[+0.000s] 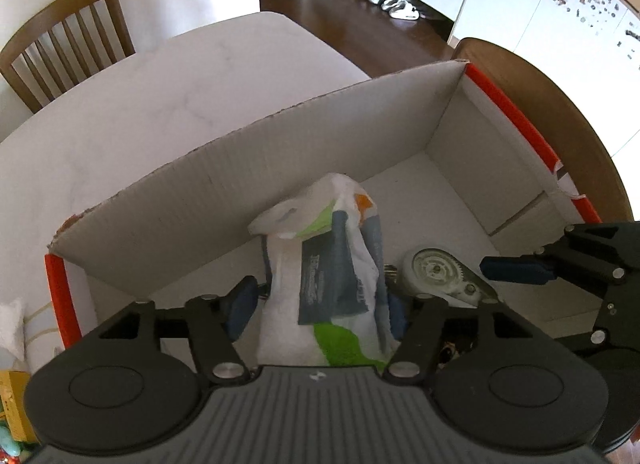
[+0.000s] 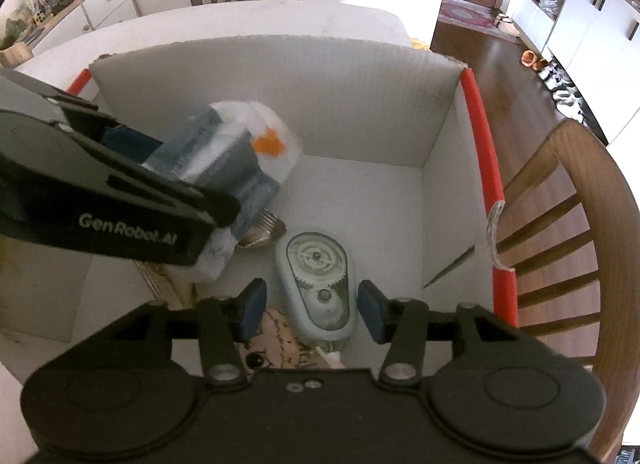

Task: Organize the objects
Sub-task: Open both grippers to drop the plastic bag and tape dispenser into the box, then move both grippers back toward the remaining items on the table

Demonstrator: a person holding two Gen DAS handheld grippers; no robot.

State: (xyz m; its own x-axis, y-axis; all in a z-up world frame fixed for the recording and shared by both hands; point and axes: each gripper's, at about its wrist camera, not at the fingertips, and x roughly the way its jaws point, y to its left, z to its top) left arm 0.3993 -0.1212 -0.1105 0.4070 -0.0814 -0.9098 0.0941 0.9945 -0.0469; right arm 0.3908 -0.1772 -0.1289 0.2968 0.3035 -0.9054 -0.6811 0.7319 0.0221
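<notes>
Both your tongs point steeply down into the cardboard box [image 2: 260, 75], which sits on the white surface [image 1: 160, 95]; the box has white inner walls and red edging on its side rims.

Left tongs [image 1: 320, 304]: released. The blue pads stand to either side of a soft plastic packet [image 1: 320, 264], white with green, dark blue and orange print, and a gap shows at the left pad; contact at the right pad cannot be told, since the packet hides it. The packet stands upright on the box floor, leaning near the far wall. From the right wrist view the same packet [image 2: 256, 151] sits at the left half of the box, partly behind the left tool's black body.

Right tongs [image 2: 310, 310]: released. The pads flank a pale blue correction tape dispenser [image 2: 316, 284] with clear gaps on both sides. The dispenser lies flat on the box floor, gears visible through its clear face, just right of the packet.

A metal object [image 2: 262, 234], possibly a spoon, lies between packet and dispenser. A printed cartoon card [image 2: 276, 348] lies beneath the dispenser's near end.

Wooden chairs [image 2: 560, 244] stand around the surface.
</notes>
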